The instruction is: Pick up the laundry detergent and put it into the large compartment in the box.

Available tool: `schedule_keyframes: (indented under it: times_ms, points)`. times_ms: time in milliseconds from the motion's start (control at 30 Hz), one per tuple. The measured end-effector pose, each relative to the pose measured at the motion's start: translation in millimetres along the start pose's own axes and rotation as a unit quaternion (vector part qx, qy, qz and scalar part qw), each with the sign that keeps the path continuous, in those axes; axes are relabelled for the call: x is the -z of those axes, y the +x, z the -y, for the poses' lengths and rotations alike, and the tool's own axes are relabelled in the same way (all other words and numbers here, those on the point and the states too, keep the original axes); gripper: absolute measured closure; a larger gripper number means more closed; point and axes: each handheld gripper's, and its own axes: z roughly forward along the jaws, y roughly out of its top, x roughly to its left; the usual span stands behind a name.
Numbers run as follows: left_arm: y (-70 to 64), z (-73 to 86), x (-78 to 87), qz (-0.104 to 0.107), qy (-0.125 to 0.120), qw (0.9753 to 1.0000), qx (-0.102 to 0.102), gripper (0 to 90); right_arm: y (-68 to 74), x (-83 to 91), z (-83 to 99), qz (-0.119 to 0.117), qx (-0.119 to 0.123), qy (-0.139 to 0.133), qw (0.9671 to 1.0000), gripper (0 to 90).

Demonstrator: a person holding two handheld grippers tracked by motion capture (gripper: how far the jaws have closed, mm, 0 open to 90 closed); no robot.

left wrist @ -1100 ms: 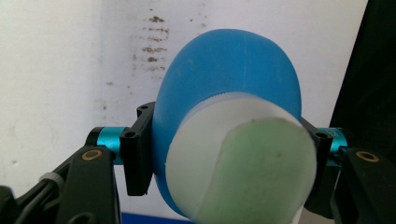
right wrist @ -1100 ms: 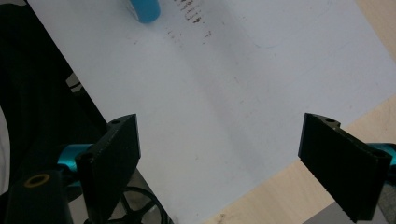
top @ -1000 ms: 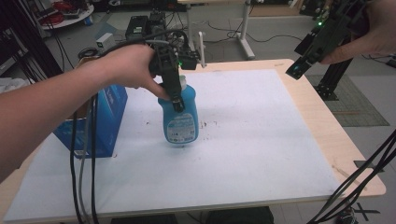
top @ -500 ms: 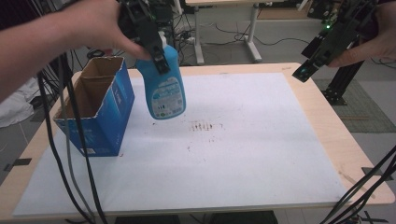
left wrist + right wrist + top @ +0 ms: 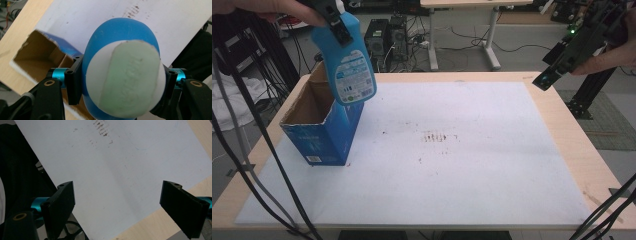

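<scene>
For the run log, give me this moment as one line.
left tongs: shut on spray bottle, held above open box | right tongs: open, empty, raised over table

A wooden table (image 5: 562, 135) is covered over most of its top by a white sheet (image 5: 472, 170), with bare wood left showing along the edges. An open blue cardboard box (image 5: 323, 135) is stood on the sheet near the table's left edge, towards the far left corner. A patch of small brown stains (image 5: 435, 136) is seen near the middle of the sheet.
</scene>
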Motion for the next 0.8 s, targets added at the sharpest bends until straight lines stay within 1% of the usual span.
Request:
schedule_keyframes:
  times_ms: [100,167,200,233,267,367,467,567,700,800]
  points:
    - [10.1,10.4,6.9,-0.008,0.001,0.9997,0.025,36.8,-1.0,-0.3,-1.1,-0.001,0.003,0.0,1.0,12.0]
    - [16.4,16.8,9.4,-0.014,-0.003,0.999,0.042,36.8,-0.9,-0.1,-2.4,-0.001,0.001,0.001,1.0,12.0]
    - [18.8,19.9,10.1,-0.018,-0.004,0.9984,0.053,36.8,-1.2,-0.3,-2.8,-0.001,0.003,0.0,1.0,12.1]
    - [21.7,22.7,10.9,-0.02,-0.003,0.9979,0.061,36.8,-0.8,-0.3,-3.3,-0.002,0.0,0.0,1.0,12.0]
    - [24.8,25.5,11.6,-0.023,-0.001,0.9976,0.065,36.8,-1.2,-0.5,-3.5,-0.002,0.003,-0.001,1.0,12.0]
    - [32.6,33.6,11.7,-0.032,0.0,0.9954,0.09,36.8,-2.2,-0.5,-3.8,-0.003,0.0,-0.001,1.0,12.1]
    - [39.6,41.5,10.5,-0.042,0.002,0.9934,0.106,36.8,-4.4,-0.6,-3.4,-0.003,-0.001,-0.003,1.0,12.1]
    - [43.8,48.4,8.4,-0.051,0.007,0.9914,0.12,36.8,-7.1,-0.4,-2.6,-0.005,-0.001,-0.006,1.0,12.0]
    - [47.4,55.9,5.4,-0.056,0.007,0.9893,0.135,36.8,-10.7,-1.1,-2.5,-0.007,-0.005,-0.008,0.9999,12.0]
    - [47.5,59.4,1.9,-0.056,0.01,0.9886,0.14,36.8,-12.5,-2.5,-3.2,-0.008,-0.005,-0.009,0.9999,12.1]
